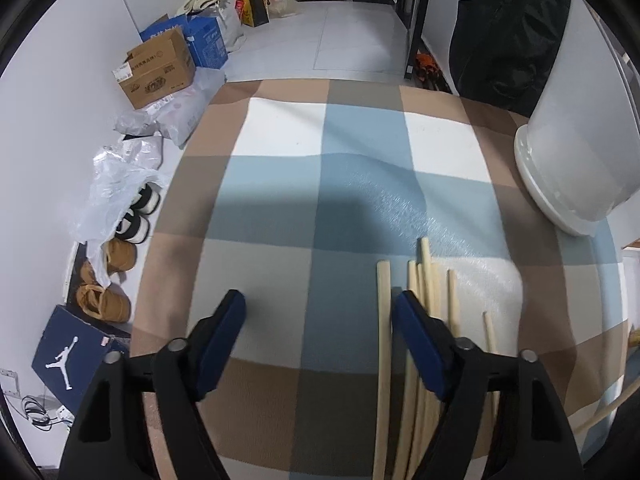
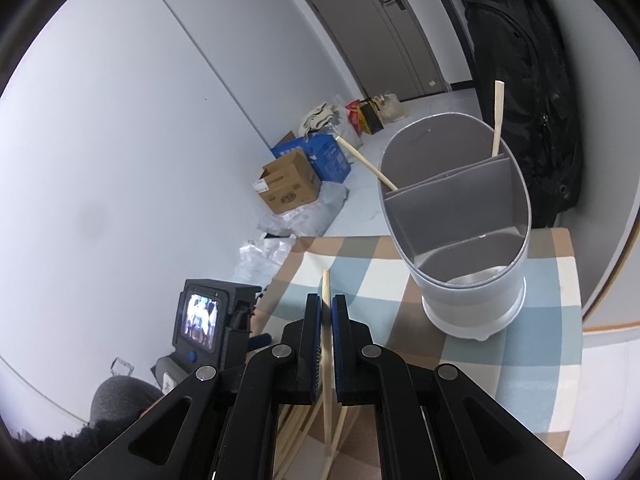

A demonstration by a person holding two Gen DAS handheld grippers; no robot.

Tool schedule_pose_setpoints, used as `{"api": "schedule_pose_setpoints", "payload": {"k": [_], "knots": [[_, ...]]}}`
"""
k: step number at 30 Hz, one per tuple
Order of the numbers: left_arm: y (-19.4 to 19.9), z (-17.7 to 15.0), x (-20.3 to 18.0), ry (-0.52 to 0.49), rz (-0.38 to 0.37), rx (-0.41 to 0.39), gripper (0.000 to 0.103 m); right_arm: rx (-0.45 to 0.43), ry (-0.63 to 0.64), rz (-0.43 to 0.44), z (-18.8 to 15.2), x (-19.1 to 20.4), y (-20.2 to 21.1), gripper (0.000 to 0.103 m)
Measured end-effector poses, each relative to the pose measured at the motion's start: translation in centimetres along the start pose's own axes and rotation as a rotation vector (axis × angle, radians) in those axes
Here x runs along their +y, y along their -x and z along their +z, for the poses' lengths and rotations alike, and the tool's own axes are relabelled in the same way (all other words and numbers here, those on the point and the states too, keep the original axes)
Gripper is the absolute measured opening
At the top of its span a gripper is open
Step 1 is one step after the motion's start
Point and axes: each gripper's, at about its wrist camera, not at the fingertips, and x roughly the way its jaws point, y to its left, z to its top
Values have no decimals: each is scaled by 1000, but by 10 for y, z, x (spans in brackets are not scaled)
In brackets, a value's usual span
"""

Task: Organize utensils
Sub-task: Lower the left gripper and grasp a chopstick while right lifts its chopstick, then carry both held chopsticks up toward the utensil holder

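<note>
Right gripper [image 2: 327, 312]: jaws closed on one chopstick [image 2: 326, 284], tip projecting just past the fingertips, shaft running back under the camera. Gripper is raised above the checked cloth [image 2: 540, 320].

Left gripper [image 1: 320, 304]: jaws wide apart, nothing between them, positioned low over the cloth [image 1: 280, 200]. Its right finger [image 1: 416, 328] sits over a loose bundle of chopsticks [image 1: 426, 276] lying flat on the cloth; contact w/ bundle cannot be determined. One stick [image 1: 383, 320] lies just inside that finger, the rest beside and beyond it.

Mid-range, right wrist view: grey utensil holder [image 2: 516, 216] stands on the cloth, w/ internal dividers. Two chopsticks already in rear compartment: one [image 2: 366, 164] leaning left, one [image 2: 497, 120] near upright on the right side. Front compartments: contents not visible.

Far: cardboard box [image 1: 158, 68] & shoes [image 1: 120, 256] on floor along wall.
</note>
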Motion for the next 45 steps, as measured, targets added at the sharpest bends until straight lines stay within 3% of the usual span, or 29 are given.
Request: {"api": "schedule_pose_setpoints", "payload": {"k": [4,8,12,15,23,31,36,45], "knots": [[-1,6,-3,-1,-15,-6,55,-2,-4,0,0,-2,-1,5],[1,8,-10,-34,-39,-17,26,-4,-6,-6,0,-3,0,5],[1,9,0,27,-86,-23,2,-6,-11,-9,1,-5,2,5],[0,10,13,110,-146,-15,2,-10,-10,-14,2,-6,3,5],[25,10,22,181,-170,-112,2,-33,-13,-14,2,-6,7,5],[78,3,27,152,-160,-319,2,-70,8,-31,-2,0,18,5],[107,-1,36,154,-202,-427,2,-92,28,-46,-5,9,28,5],[156,13,46,246,-289,-600,2,-148,71,-58,8,32,52,5]]}}
